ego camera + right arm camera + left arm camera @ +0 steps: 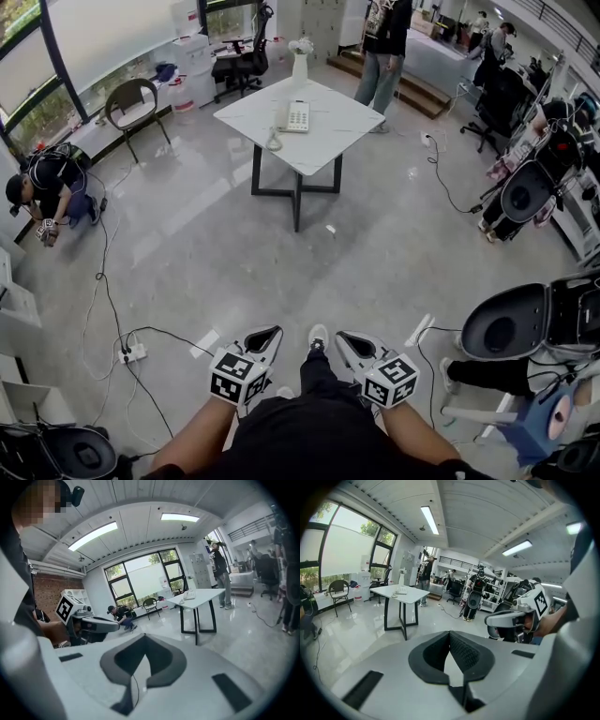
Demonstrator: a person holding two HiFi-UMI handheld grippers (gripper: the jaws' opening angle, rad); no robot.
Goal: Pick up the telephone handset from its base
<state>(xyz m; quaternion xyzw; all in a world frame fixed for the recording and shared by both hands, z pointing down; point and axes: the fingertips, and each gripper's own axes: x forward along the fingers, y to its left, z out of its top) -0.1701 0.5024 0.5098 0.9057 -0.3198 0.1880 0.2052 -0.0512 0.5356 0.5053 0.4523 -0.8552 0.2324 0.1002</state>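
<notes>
A wide, bright room with a glossy grey floor (216,244) and tall windows (28,56) along its left side. Out in the middle stands a white square tabletop (328,127) on black legs. On it sits a white telephone (294,116); its handset (281,114) lies along the left side of the base (300,118), seemingly in its cradle, with the cord trailing toward the tabletop's near edge. A white vase (299,66) stands at the far corner. One person (382,56) stands just beyond the tabletop, another (52,192) crouches by the windows, near an empty chair (131,103). Black cables run over the floor to a power strip (133,353).

The left claw (267,334) is pressed together, its dark pads meeting at the tip, with nothing between them. The right claw (349,339) looks the same, tips together and empty. Both are well apart from the tabletop and the telephone.

Both claws are held low and close to the body, side by side, pointing forward and slightly down toward the tabletop. The bare forearms rise from the bottom edge, and a shoe (319,335) shows between the claws.
</notes>
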